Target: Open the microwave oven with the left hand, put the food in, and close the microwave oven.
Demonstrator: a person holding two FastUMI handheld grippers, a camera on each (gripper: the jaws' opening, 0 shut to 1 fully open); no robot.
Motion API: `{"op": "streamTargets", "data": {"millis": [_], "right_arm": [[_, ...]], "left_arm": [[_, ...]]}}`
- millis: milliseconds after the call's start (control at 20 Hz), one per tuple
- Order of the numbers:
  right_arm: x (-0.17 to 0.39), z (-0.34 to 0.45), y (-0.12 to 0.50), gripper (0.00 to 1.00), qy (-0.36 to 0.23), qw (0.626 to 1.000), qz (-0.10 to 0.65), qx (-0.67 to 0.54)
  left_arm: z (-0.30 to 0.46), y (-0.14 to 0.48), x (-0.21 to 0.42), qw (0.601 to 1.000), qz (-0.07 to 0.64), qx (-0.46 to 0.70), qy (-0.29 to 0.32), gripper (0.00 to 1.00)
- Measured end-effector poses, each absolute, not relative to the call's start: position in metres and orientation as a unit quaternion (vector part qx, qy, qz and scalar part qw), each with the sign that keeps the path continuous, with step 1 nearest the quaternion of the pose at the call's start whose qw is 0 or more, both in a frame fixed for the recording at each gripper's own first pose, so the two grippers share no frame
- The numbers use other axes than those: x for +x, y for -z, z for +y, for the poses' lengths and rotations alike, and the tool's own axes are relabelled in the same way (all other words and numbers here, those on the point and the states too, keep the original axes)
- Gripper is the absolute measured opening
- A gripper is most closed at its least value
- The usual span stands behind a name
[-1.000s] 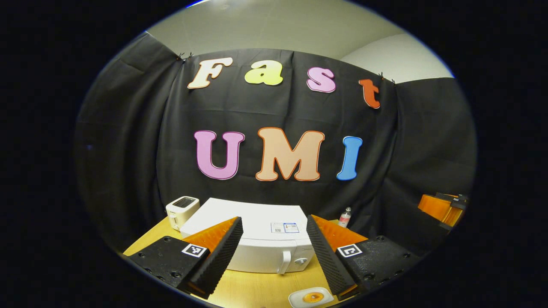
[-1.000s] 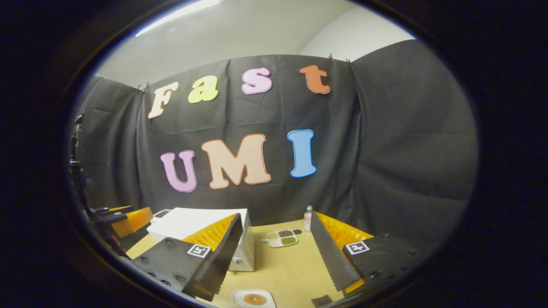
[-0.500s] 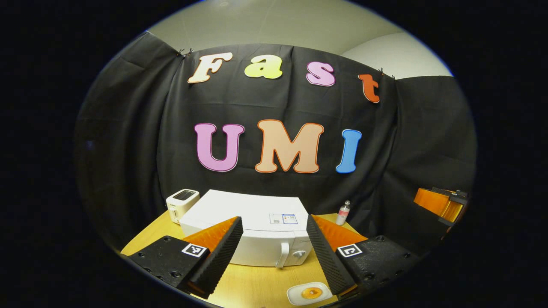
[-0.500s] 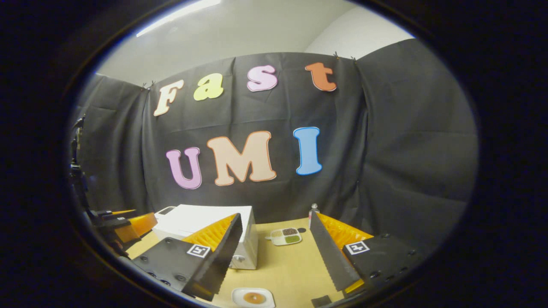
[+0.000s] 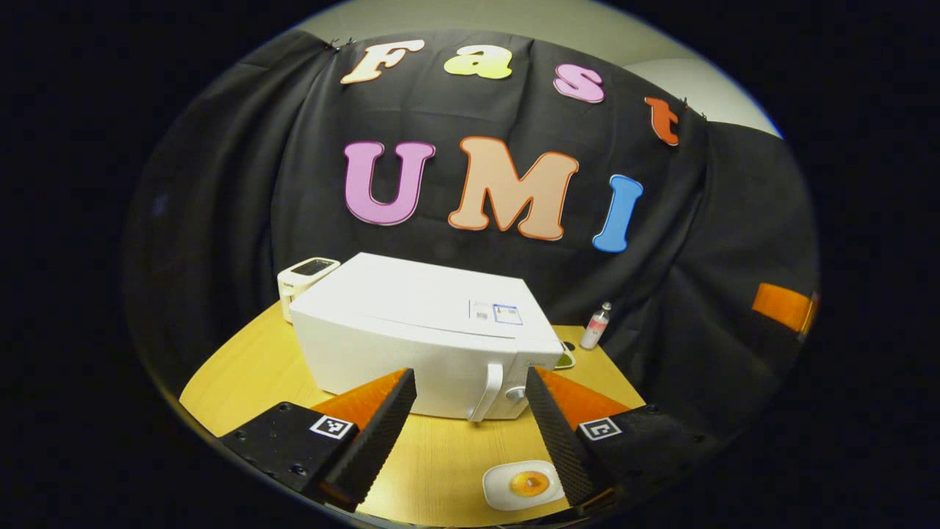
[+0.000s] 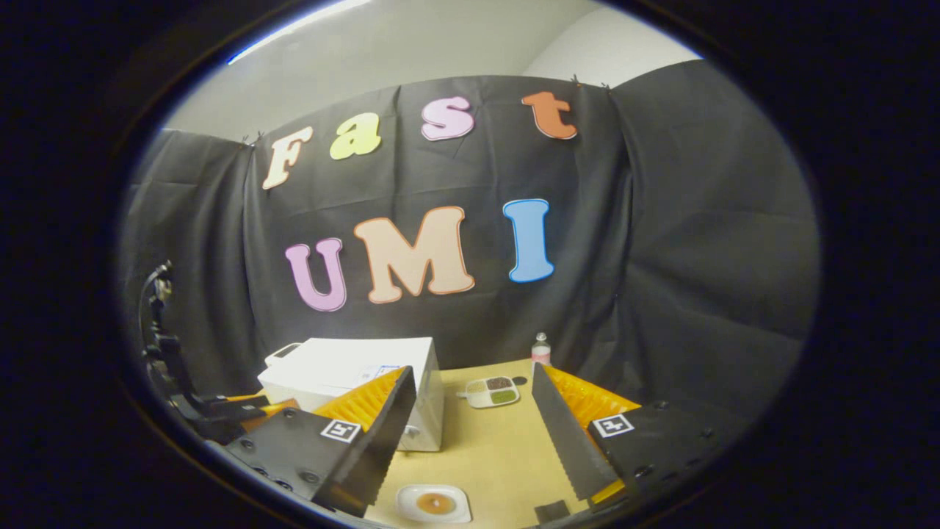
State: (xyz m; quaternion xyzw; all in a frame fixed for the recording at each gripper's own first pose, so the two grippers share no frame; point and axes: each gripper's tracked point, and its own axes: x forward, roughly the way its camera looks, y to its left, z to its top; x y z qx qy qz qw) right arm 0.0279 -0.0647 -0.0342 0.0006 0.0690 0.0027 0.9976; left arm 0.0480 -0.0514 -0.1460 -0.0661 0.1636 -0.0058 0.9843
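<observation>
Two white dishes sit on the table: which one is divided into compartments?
The far dish beside the microwave, holding separate fillings in sections. The near plate between the right gripper's fingers holds a single orange piece.

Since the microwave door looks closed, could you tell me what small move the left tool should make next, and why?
Probably ease the left tool forward to the door handle. The microwave is shut, the tool is open and empty, and the handle stands between its fingers but farther off. The food waits on the table.
</observation>
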Motion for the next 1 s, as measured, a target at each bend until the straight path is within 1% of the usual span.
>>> {"op": "streamTargets", "data": {"millis": [250, 300, 350, 450, 500, 550, 700, 750, 800, 950, 1000], "right_arm": [[0.032, -0.074, 0.045, 0.91, 0.007, 0.996, 0.084, 0.007], [0.033, -0.077, 0.047, 0.98, 0.01, 0.996, 0.087, 0.007], [0.034, -0.079, 0.049, 0.98, 0.013, 0.996, 0.09, 0.008], [0.035, -0.086, 0.05, 0.98, 0.021, 0.995, 0.092, 0.006], [0.036, -0.089, 0.051, 0.91, 0.025, 0.995, 0.094, 0.005], [0.037, -0.091, 0.052, 0.98, 0.029, 0.995, 0.095, 0.004], [0.04, -0.095, 0.054, 0.98, 0.035, 0.994, 0.1, 0.004], [0.041, -0.096, 0.054, 0.91, 0.037, 0.994, 0.101, 0.005], [0.043, -0.097, 0.054, 0.98, 0.038, 0.994, 0.102, 0.005], [0.045, -0.099, 0.059, 0.98, 0.04, 0.993, 0.108, 0.004], [0.046, -0.1, 0.059, 0.98, 0.041, 0.993, 0.11, 0.003]], "left_arm": [[-0.066, 0.225, 0.068, 0.974, 0.218, -0.056, 0.028, 0.95], [-0.071, 0.239, 0.071, 0.971, 0.229, -0.055, 0.035, 0.95], [-0.075, 0.25, 0.074, 0.969, 0.236, -0.055, 0.041, 0.96], [-0.082, 0.264, 0.084, 0.968, 0.242, -0.05, 0.047, 0.95], [-0.085, 0.271, 0.088, 0.968, 0.243, -0.045, 0.049, 0.95], [-0.086, 0.276, 0.092, 0.968, 0.244, -0.039, 0.048, 0.95], [-0.089, 0.292, 0.105, 0.966, 0.251, -0.031, 0.047, 0.94], [-0.09, 0.296, 0.111, 0.966, 0.251, -0.027, 0.047, 0.94], [-0.089, 0.303, 0.117, 0.966, 0.253, -0.021, 0.045, 0.94], [-0.089, 0.316, 0.13, 0.965, 0.259, -0.011, 0.039, 0.94], [-0.091, 0.321, 0.134, 0.964, 0.261, -0.011, 0.04, 0.92]]}}
